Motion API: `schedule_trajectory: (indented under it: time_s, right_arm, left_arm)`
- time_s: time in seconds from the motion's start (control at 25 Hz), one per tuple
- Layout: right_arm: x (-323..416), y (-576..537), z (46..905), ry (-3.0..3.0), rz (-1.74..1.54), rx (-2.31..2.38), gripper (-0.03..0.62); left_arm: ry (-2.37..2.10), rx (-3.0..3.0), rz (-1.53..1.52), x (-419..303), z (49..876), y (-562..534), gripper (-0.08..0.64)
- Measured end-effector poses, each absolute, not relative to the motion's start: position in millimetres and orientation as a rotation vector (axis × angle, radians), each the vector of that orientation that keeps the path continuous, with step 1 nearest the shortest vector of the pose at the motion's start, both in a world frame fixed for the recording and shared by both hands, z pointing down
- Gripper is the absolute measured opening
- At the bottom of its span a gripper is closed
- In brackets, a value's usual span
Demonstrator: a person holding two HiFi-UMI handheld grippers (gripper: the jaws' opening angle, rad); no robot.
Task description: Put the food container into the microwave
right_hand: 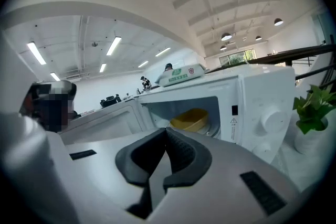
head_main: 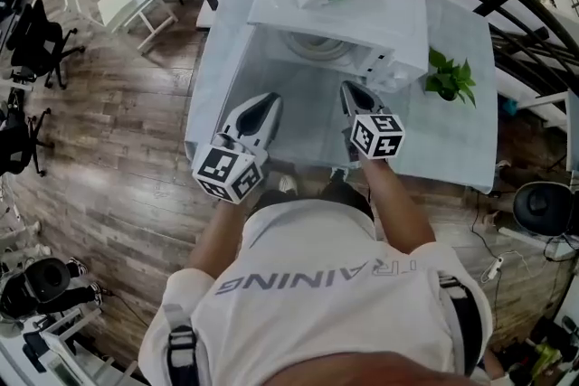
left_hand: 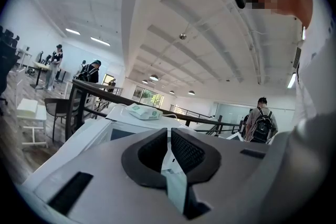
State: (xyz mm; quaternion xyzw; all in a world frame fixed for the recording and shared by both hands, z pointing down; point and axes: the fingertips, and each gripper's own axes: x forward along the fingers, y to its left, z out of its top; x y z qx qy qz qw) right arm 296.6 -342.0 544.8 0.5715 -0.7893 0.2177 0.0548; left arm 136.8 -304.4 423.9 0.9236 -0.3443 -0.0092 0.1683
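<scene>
a pale, rectangular table [head_main: 452, 140] stands on a wood-plank floor [head_main: 118, 131]. two things rest directly on its top. a white microwave [head_main: 398, 14] sits at the far middle, taking up much of the depth, with its door [head_main: 217, 86] swung open toward the left edge of the table and its cavity facing the near side. just beside the microwave's right side stands a small potted plant [head_main: 450, 77], green leaves above a white pot, upright and apart from the table's right edge. the near strip of the tabletop and the right-hand part in front of the plant show bare surface. in the right gripper view the plant [right_hand: 312, 107] stands next to the microwave's [right_hand: 262, 107] control panel.
</scene>
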Motion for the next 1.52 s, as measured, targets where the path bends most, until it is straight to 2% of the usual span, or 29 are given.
schedule_trajectory:
  time_s: [0.64, 1.52]
  right_arm:
    - [311.3, -262.4, 380.8, -2.511, 0.166, 1.912, 0.023]
    - [301.7, -245.6, 383.6, -2.482, 0.135, 1.896, 0.023]
  left_arm:
    - [-0.829, 2.770, -0.055, 165.3, 398.6, -292.1, 0.049]
    - [-0.745, 2.762, -0.055, 168.3, 399.9, -276.0, 0.049]
